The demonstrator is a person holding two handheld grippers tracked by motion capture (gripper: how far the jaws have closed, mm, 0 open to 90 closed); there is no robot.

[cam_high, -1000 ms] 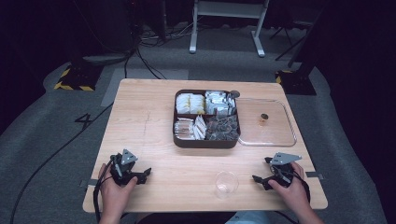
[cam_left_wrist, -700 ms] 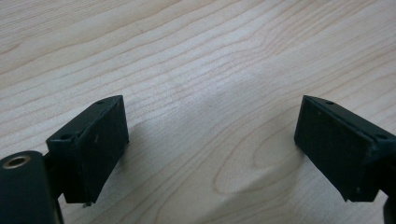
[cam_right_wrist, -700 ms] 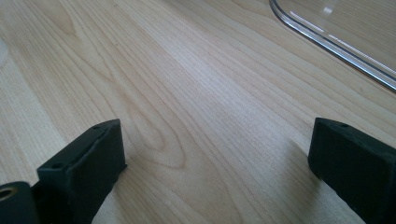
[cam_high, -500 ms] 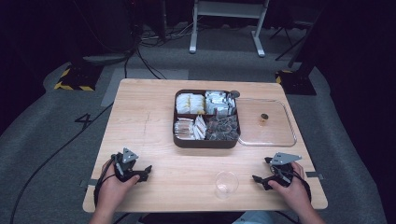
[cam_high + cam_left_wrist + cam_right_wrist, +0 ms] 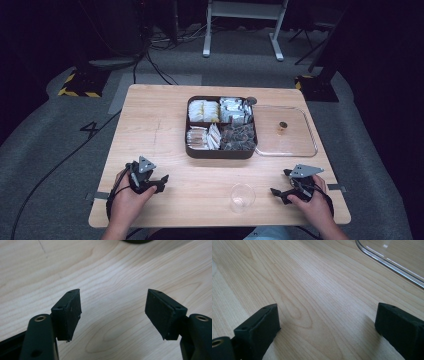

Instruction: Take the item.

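Observation:
At the front left of the wooden table [image 5: 160,125], a hand holds my left gripper [image 5: 161,181] just above the surface, jaws pointing right. Its jaws have just been closing and still stand open over bare wood, with nothing between them [image 5: 113,303]. My right gripper [image 5: 279,182] rests at the front right in the other hand, jaws pointing left and open wide on bare wood [image 5: 327,315]. Between the two grippers, near the front edge, stands a clear plastic cup [image 5: 242,196].
A dark brown compartment tray [image 5: 220,152] with several packets sits mid-table; its edge [image 5: 136,241] shows at the top of the left gripper view. A clear lid [image 5: 285,145] with a small brown knob [image 5: 283,126] lies to its right; its rim [image 5: 392,262] is near the right gripper.
My left gripper has lifted a little and shifted slightly right, and its jaws have narrowed. The right gripper, cup, tray and lid have not moved.

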